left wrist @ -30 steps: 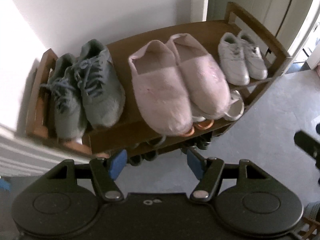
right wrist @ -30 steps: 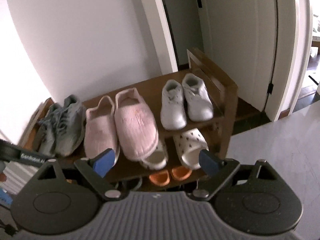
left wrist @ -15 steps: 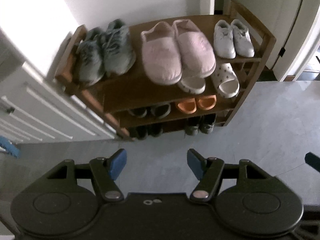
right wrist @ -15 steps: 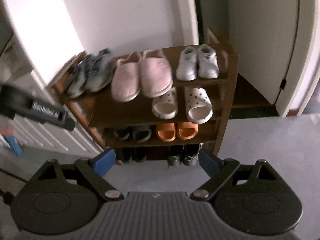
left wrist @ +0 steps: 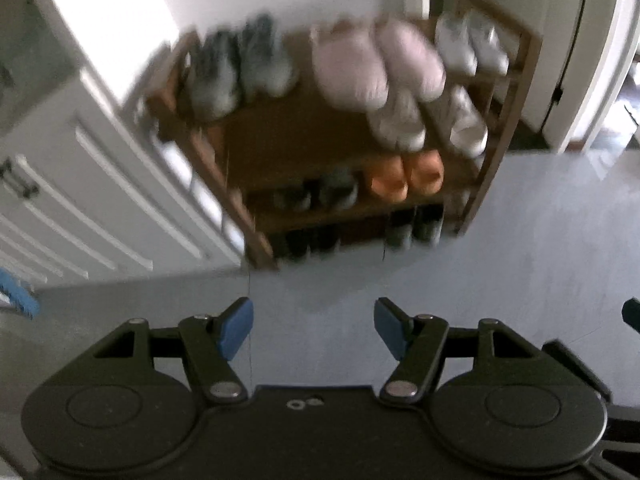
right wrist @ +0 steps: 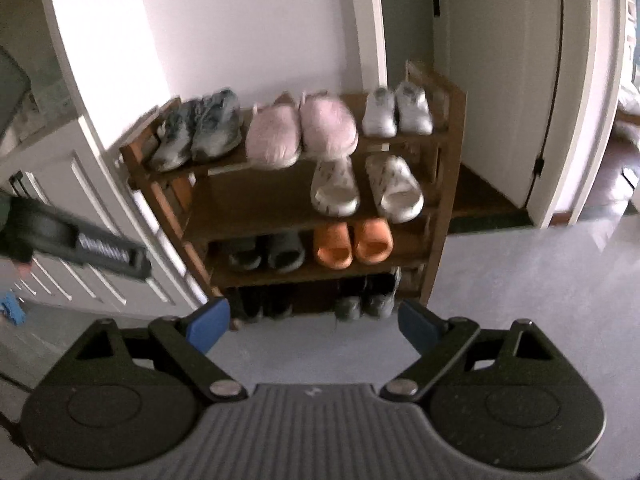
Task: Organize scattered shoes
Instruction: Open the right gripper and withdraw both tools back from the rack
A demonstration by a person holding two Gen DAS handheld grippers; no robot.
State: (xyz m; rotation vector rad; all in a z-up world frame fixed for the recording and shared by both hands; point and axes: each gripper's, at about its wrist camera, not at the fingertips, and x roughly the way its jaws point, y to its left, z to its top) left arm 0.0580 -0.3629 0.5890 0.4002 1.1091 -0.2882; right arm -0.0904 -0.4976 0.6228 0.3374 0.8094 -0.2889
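A brown wooden shoe rack (right wrist: 256,200) (left wrist: 304,128) stands against the white wall. Its top shelf carries grey sneakers (right wrist: 200,128), pink slippers (right wrist: 300,132) and white sneakers (right wrist: 398,114). Below sit white patterned slides (right wrist: 366,188), then orange slides (right wrist: 352,242) beside dark slippers (right wrist: 264,254), and dark shoes (right wrist: 360,300) on the lowest level. My left gripper (left wrist: 313,328) hangs open and empty over the grey floor, well back from the rack. My right gripper (right wrist: 314,326) is open and empty too. The left wrist view is blurred.
White panelled cabinet doors (right wrist: 100,240) flank the rack on the left. A white door (right wrist: 500,80) and doorway lie to its right. The other hand-held gripper's body (right wrist: 80,240) reaches in from the left of the right wrist view. Grey floor (right wrist: 520,280) spreads in front.
Both grippers have pulled back and away from the rack, so its lower shelves and the floor have come into view. Both stay open and empty.
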